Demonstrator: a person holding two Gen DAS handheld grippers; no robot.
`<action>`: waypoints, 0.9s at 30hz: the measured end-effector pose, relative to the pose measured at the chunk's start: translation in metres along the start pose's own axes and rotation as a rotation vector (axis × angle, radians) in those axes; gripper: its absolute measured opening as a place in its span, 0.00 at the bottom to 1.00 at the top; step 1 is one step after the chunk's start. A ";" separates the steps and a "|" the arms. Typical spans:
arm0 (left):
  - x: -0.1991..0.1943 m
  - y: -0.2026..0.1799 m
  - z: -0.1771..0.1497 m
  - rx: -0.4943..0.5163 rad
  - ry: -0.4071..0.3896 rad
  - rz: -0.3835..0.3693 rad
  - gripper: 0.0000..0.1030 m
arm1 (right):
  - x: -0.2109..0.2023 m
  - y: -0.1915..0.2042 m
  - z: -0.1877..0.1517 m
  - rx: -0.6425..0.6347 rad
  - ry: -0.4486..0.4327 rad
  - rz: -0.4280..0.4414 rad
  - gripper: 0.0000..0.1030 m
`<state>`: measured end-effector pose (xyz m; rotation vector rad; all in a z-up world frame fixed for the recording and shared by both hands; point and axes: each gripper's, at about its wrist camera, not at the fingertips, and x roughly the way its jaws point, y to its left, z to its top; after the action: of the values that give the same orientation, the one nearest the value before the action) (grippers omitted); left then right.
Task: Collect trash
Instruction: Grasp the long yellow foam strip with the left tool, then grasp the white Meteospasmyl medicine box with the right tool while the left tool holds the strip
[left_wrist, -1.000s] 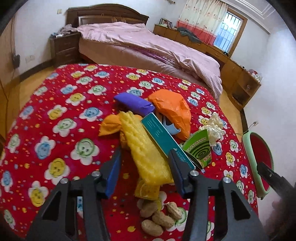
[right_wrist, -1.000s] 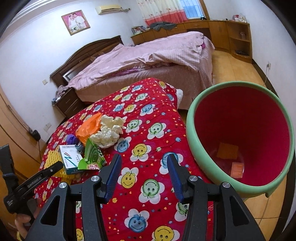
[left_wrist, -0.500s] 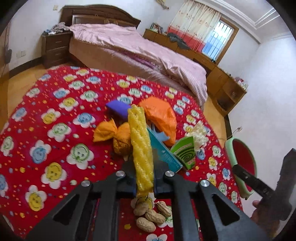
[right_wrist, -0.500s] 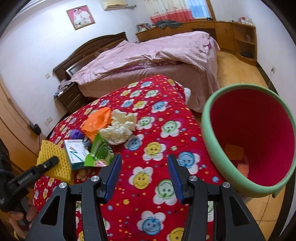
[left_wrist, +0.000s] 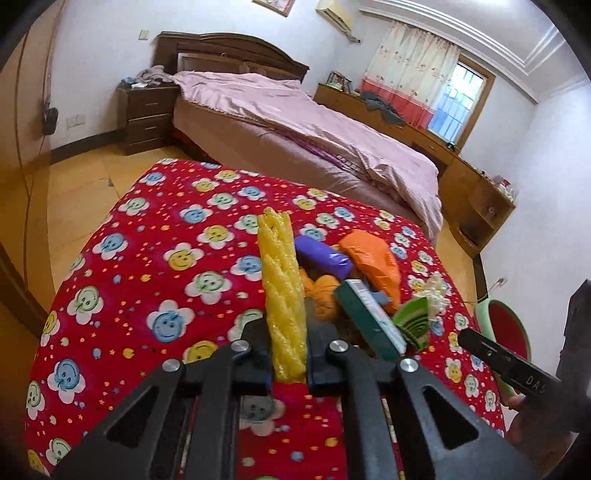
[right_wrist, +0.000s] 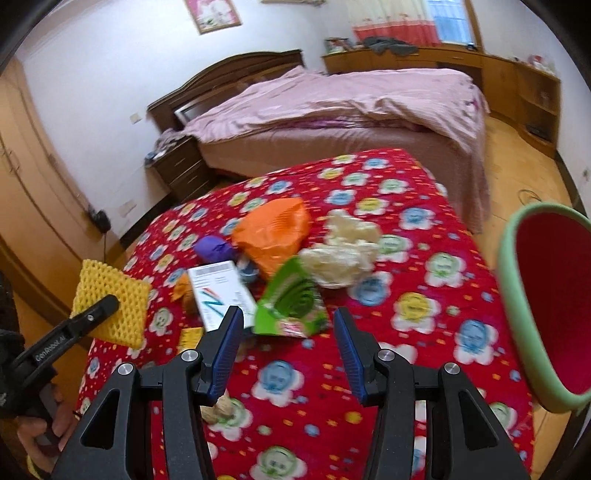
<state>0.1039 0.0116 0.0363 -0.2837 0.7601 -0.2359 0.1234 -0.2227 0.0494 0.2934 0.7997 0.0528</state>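
Clearly, in the left wrist view your left gripper (left_wrist: 289, 334) is clamped on the near end of the yellow foam net (left_wrist: 281, 280), which sticks up and away from the jaws, edge-on to the camera, raised off the red quilt (left_wrist: 147, 266). Holding it by one end leaves the rest free to drop into the bin, I judge. Just beyond the net lies the rest of the pile: purple bag (left_wrist: 322, 254), orange bag (left_wrist: 373, 258), green-edged box (left_wrist: 369, 321). The bin (left_wrist: 508, 326) shows only as a sliver, far right of the net.

From the right wrist view you get what that one hides: the foam net (right_wrist: 110, 301) broadside, a mesh square pinched at its lower edge, well left of the pile. Your right gripper (right_wrist: 288, 352) stands with its jaws wide apart, empty, above the quilt just short of the green packet (right_wrist: 291, 304). The white box (right_wrist: 218, 291) and crumpled tissue (right_wrist: 343, 251) sit right of the net; the bin's (right_wrist: 517, 314) red inside opens beyond them, at the right edge.
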 end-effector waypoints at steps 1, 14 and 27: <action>0.002 0.004 -0.001 -0.006 0.002 0.002 0.10 | 0.006 0.006 0.002 -0.013 0.009 0.006 0.51; 0.031 0.029 0.004 -0.006 0.000 -0.006 0.10 | 0.070 0.051 0.009 -0.129 0.120 0.036 0.59; 0.057 0.027 0.007 -0.006 0.040 -0.061 0.10 | 0.098 0.060 0.006 -0.184 0.155 0.022 0.60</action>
<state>0.1519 0.0201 -0.0040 -0.3092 0.7926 -0.2978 0.1997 -0.1512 0.0020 0.1247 0.9385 0.1710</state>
